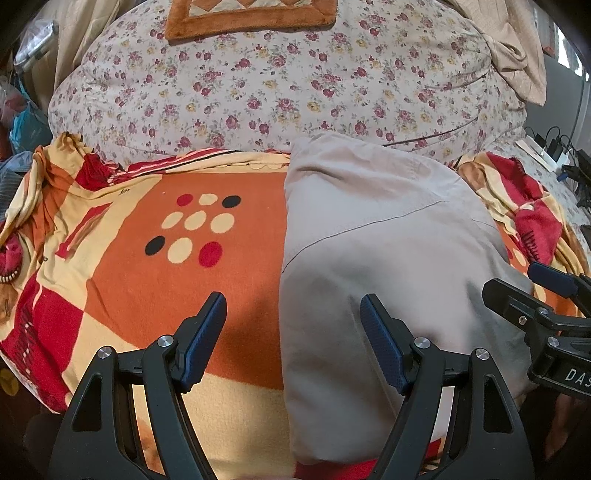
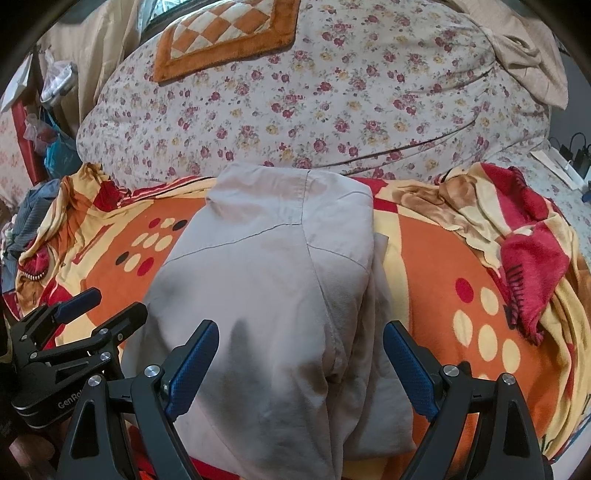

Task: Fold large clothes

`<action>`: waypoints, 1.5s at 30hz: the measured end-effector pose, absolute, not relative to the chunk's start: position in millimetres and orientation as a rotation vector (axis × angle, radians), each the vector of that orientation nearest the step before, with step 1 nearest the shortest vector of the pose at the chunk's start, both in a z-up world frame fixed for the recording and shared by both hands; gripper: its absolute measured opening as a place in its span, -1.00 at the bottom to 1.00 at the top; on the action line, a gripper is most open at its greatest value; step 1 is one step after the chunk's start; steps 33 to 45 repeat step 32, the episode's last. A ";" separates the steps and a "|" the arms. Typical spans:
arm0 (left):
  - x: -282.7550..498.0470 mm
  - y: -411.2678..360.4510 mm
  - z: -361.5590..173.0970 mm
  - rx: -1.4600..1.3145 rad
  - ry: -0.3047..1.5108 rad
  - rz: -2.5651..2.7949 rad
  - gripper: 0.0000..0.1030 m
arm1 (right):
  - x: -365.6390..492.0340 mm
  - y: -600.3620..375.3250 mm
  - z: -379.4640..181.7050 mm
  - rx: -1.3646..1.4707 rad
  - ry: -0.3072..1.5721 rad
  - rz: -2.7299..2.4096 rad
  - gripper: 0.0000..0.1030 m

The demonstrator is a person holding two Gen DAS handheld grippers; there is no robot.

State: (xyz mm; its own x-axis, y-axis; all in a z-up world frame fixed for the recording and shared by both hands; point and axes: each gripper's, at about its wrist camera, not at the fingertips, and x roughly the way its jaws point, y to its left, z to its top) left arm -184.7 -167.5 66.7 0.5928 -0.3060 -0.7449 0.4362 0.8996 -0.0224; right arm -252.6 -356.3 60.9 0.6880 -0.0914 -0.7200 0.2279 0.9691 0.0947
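We are holding our left gripper over the bed, and its two blue pads are standing wide apart with nothing between them. One pad is hanging over the blanket and the other is hanging over the pants. The pants are beige and are lying folded in a long thick stack on top of the blanket. Their left edge is running straight up the middle of the left view. We cannot tell if the pads are touching the cloth.

We are holding our right gripper just above the near end of the pants. Its pads are spread wide too, one on each side of the stack, and they are pinching nothing. In the right view a seam is running down the pants, and a lower layer is peeking out along the right side of the stack.

Each gripper is showing up in the other one's view. The right one is sitting at the far right edge of the left view. The left one is sitting at the left edge of the right view.

The blanket is orange, red and cream, with dots on it, and it is bunching up at both sides. Behind it a flowery quilt is rising like a hill. A small orange mat with squares is lying on top of the quilt. A tan cloth is hanging at the far right. Some black chargers and wires are lying on the right side of the bed.
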 end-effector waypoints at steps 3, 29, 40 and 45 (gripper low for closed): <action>-184.3 -168.0 67.2 0.169 0.834 -0.435 0.46 | -252.4 -356.3 60.8 0.182 0.794 -0.181 0.72; -182.7 -164.2 62.0 0.144 0.830 -0.459 0.46 | -251.7 -348.0 57.1 0.183 0.808 -0.173 0.72; -175.2 -161.3 64.2 0.144 0.824 -0.453 0.46 | -251.8 -356.0 60.2 0.210 0.795 -0.167 0.72; -175.2 -161.3 64.2 0.144 0.824 -0.453 0.46 | -251.8 -356.0 60.2 0.210 0.795 -0.167 0.72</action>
